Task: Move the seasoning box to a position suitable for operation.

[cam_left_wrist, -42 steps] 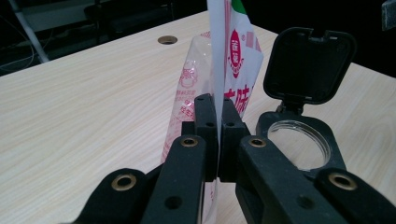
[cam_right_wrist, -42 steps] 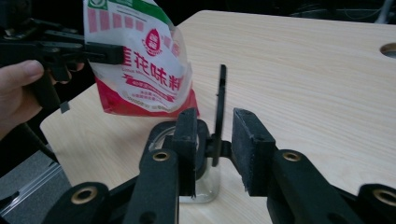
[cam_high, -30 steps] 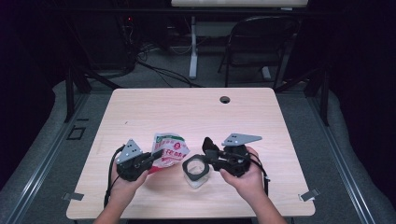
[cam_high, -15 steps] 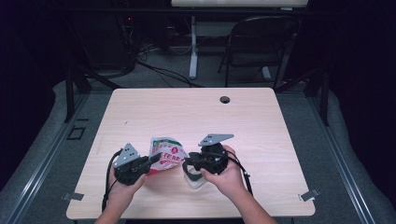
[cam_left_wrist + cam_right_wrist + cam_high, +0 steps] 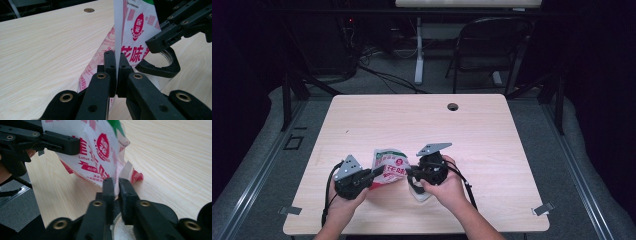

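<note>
Near the front edge of the table [image 5: 492, 150], well short of the cable hole [image 5: 453, 106] on the far side, both hands are working on one thing: a red-and-white printed pouch [image 5: 388, 167]. It stands up between the two tools, clear of the tabletop at its upper end. The left gripper [image 5: 377, 172] has its jaws clamped tight on one edge of the pouch; from the left gripper view the film runs straight up out of the closed pads [image 5: 110, 65]. The right gripper [image 5: 410, 173] comes in from the other side, and its jaws have just been closing, with a flap of the pouch's edge between them. In the right gripper view the pads [image 5: 109, 188] pinch that thin strip of film, so I call it gripped. Just beneath the right gripper, beside the pouch, sits a clear jar with a black rim [image 5: 160, 67], something white inside it as far as I can tell.

My read: this is the opening step, two pinches set on opposite sides of the pouch's seal. What comes next calls for a steady pull apart, or a tear across the top, with the pouch's mouth kept above the jar. The film looks slippery, and either pinch could slide off.
</note>
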Demonstrator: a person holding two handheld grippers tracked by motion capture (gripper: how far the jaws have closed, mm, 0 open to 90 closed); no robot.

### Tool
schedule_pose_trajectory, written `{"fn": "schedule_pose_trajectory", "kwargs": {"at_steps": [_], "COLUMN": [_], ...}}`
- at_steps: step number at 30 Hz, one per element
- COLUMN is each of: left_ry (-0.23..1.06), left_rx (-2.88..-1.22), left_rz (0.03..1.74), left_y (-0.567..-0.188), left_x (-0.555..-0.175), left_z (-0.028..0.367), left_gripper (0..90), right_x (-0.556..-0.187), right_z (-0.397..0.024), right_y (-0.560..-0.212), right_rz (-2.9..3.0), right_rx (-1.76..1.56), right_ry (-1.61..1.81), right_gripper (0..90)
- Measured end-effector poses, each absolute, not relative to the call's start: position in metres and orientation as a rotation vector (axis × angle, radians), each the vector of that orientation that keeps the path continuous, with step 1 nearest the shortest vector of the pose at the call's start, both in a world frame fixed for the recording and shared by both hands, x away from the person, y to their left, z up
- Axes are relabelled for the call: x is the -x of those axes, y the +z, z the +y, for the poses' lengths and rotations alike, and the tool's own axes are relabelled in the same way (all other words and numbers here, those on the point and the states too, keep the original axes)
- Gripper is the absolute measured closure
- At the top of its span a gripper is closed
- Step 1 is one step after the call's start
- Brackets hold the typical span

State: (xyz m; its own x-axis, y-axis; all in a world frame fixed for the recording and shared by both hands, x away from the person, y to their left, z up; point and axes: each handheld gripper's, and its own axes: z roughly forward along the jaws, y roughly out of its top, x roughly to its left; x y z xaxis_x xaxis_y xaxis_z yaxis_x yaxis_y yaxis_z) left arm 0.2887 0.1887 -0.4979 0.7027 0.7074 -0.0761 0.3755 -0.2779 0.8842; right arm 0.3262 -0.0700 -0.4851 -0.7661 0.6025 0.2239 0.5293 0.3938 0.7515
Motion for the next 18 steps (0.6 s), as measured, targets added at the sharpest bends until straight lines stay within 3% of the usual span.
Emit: {"fn": "schedule_pose_trajectory", "kwargs": {"at_steps": [18], "left_ry": [0.377], "left_rx": [-1.918], "left_rz": [0.82], "left_y": [-0.5006], "left_x": [-0.2858], "left_z": [0.1866], "left_gripper": [89.4], "right_x": [-0.3239], "right_z": [-0.0723], "right_y": [-0.4771], "right_rz": [2.501], "right_rx": [-1.037], "right_ry": [1.375], "right_gripper": [90.0]}}
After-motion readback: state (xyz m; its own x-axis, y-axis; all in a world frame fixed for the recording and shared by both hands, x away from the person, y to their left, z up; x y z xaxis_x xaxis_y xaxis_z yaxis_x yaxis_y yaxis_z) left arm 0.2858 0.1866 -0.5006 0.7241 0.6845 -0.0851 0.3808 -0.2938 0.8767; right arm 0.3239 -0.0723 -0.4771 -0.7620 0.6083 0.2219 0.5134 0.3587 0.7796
